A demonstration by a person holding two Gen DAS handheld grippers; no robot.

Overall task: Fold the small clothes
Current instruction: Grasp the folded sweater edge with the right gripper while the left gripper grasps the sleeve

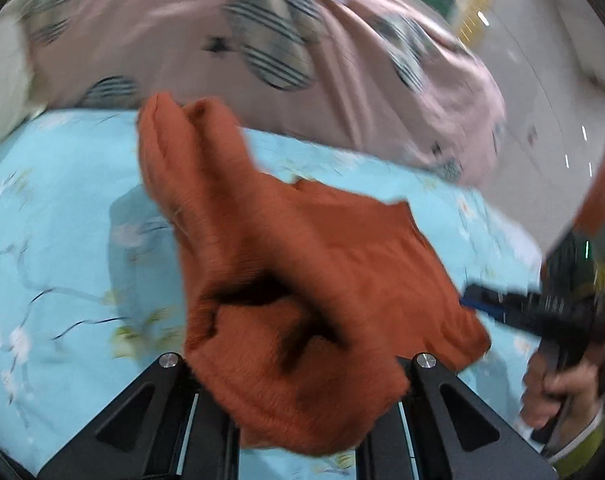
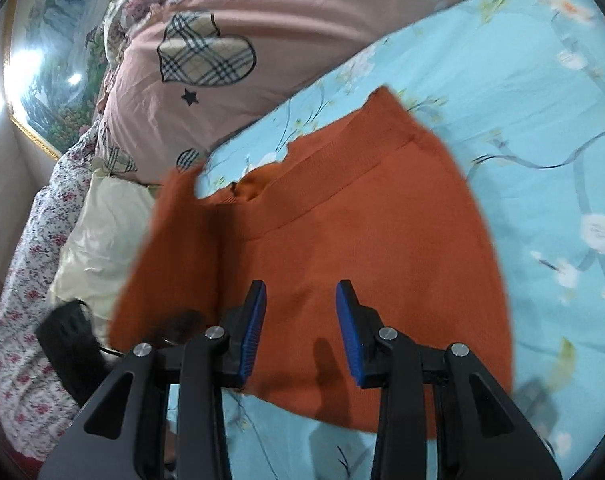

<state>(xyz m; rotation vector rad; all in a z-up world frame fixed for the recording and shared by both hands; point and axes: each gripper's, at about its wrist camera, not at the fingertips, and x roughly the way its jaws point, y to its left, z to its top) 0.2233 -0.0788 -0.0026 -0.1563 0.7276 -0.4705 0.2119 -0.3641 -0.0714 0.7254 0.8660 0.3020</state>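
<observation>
An orange knit garment [image 1: 302,248] is bunched over my left gripper [image 1: 298,364]. The cloth hides the fingertips, and the gripper is shut on a fold of it, holding that part above the light blue floral sheet [image 1: 54,208]. In the right wrist view the rest of the garment [image 2: 342,216] lies spread on the sheet [image 2: 542,120], ribbed band facing away and its left side raised. My right gripper [image 2: 302,328] hovers over it, its blue pads [image 2: 256,320] apart with nothing pressed between them. From the left wrist view the right gripper [image 1: 486,304] sits at the garment's right edge, held by a hand [image 1: 558,392].
A pink quilt with plaid heart patches [image 2: 222,92] is heaped along the sheet's far side. A cream pillow [image 2: 102,232] and floral bedding [image 2: 22,320] lie on the left, below a framed landscape picture [image 2: 50,80]. Pale floor [image 1: 542,60] shows beyond the bed.
</observation>
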